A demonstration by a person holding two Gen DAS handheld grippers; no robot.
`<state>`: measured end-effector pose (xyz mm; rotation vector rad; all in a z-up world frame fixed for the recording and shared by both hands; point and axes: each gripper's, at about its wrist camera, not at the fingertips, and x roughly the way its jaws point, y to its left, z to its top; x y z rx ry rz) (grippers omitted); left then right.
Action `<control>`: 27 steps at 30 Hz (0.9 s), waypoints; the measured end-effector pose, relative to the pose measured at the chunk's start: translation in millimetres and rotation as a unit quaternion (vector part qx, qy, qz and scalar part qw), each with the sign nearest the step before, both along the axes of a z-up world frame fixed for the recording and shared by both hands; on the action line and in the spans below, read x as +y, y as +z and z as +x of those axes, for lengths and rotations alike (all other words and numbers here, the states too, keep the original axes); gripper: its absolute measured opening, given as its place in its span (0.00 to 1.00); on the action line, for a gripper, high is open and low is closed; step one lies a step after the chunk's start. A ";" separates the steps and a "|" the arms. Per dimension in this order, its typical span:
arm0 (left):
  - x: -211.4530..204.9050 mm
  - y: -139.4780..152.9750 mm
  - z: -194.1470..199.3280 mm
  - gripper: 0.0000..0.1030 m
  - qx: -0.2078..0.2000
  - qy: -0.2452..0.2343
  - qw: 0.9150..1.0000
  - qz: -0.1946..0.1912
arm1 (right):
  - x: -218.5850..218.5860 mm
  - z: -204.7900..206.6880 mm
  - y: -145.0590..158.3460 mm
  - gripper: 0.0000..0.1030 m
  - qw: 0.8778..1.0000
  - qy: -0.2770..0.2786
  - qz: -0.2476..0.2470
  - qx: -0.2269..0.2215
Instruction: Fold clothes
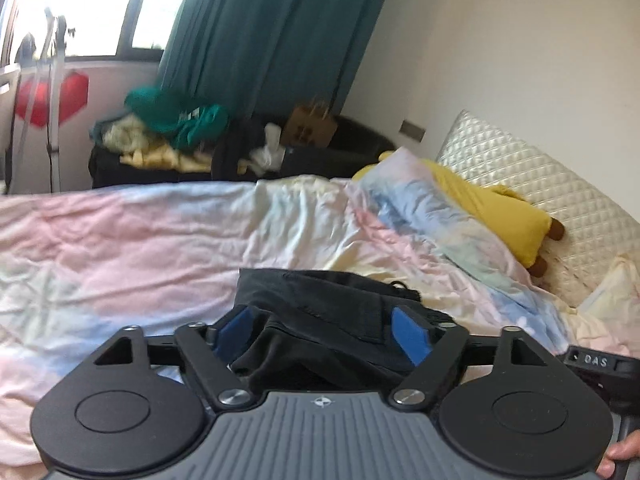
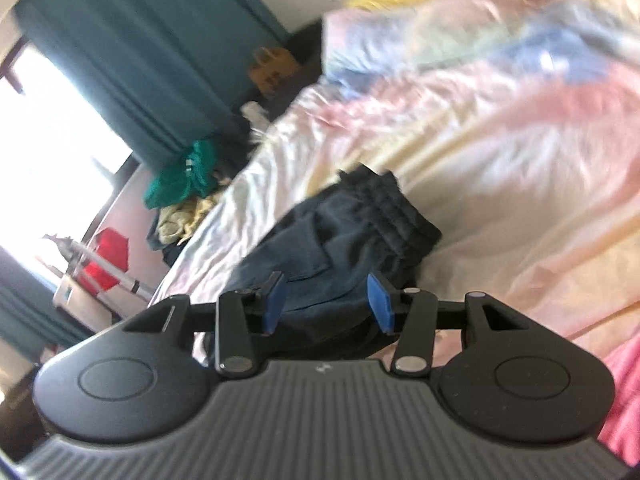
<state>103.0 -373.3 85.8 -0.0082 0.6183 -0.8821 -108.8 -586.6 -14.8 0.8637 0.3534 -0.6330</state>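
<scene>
A dark folded garment (image 1: 320, 304) with an elastic waistband (image 2: 384, 200) lies on the pastel duvet (image 1: 140, 240) of a bed. In the left wrist view my left gripper (image 1: 322, 330) hangs just over the garment's near edge, its blue pads (image 1: 408, 332) wide apart and pressing on nothing. In the blurred right wrist view my right gripper (image 2: 327, 304) is over the same garment (image 2: 340, 248), its jaws partly apart with no cloth pinched between the pads (image 2: 380, 304). Part of the right gripper's body (image 1: 596, 362) shows at the left view's right edge, held by a hand (image 1: 624, 452).
A yellow plush cushion (image 1: 500, 208) and pillows lean on the quilted headboard (image 1: 540, 184) at right. Beyond the bed stand a black case heaped with green and yellow clothes (image 1: 176, 120), a paper bag (image 1: 308, 124), a teal curtain (image 1: 272, 28) and a window. Pink cloth (image 2: 624, 392) lies near right.
</scene>
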 end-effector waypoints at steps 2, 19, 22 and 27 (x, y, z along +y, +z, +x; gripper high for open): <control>13.8 12.1 -24.1 0.81 -0.021 -0.008 1.000 0.007 | 21.6 -10.3 17.1 0.48 1.000 0.016 -0.022 -0.004; 114.1 1.3 -142.6 1.00 -0.148 0.027 0.988 0.042 | 181.2 -48.9 43.0 0.88 0.969 0.054 -0.242 0.007; 120.6 -9.9 -145.5 1.00 -0.146 0.027 0.988 0.040 | 198.2 -45.0 33.2 0.88 0.962 0.055 -0.265 0.021; 127.0 -26.9 -142.6 1.00 -0.143 0.035 0.988 0.038 | 216.6 -34.1 12.7 0.88 0.954 0.066 -0.289 0.053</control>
